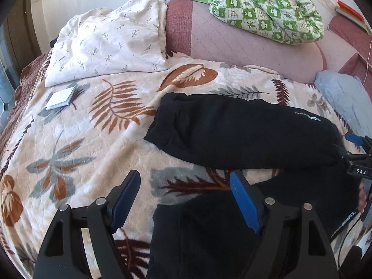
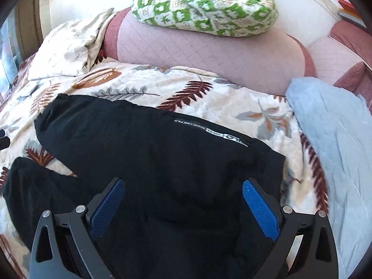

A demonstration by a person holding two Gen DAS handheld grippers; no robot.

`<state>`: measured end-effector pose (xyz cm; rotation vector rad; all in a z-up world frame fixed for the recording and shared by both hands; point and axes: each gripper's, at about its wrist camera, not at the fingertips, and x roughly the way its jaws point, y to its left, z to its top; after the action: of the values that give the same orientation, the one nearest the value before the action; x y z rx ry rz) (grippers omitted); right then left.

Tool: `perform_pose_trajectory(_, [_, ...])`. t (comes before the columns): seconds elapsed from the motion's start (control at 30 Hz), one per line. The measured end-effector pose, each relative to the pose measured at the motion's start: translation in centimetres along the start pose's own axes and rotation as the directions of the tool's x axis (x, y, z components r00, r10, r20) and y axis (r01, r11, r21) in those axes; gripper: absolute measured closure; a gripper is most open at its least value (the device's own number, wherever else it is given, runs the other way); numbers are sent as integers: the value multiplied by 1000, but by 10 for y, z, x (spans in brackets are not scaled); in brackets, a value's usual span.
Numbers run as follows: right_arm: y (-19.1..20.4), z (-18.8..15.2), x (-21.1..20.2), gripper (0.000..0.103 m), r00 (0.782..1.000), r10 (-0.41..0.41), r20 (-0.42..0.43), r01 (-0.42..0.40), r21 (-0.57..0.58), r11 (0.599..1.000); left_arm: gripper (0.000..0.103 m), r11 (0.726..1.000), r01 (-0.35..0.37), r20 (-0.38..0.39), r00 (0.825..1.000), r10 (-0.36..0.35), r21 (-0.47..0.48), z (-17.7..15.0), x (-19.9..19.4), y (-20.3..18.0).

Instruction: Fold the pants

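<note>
On the leaf-print blanket (image 1: 76,144), seen from the left wrist, black pants (image 1: 244,132) lie with legs spread apart; the left gripper (image 1: 184,201) hangs wide open above them, holding nothing. A white pillow (image 1: 109,41) lies beyond. From the right wrist, the right gripper (image 2: 183,205) gapes empty over the pants (image 2: 151,151), beside a blue cloth (image 2: 334,134).

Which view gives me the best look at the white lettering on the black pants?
Right wrist view: the white lettering on the black pants runs large and near the frame's centre. In the left wrist view the same lettering is small, far toward the right, and unreadable.
</note>
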<state>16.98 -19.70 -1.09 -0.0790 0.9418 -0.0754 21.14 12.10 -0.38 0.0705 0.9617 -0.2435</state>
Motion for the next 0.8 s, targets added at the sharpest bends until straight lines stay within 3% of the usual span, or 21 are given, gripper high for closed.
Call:
perform_pose_trajectory(0.47, [-7,32,44,0,1000,2,-15,-3,-86,996,24,998,-34,-13,999,35,57,27,36,-8])
perform_pose_trajectory(0.8, [-23,75,100,0,991,86,-106,-99,-124,987,24,994,50,-85,995,-58,-96,85,113,53])
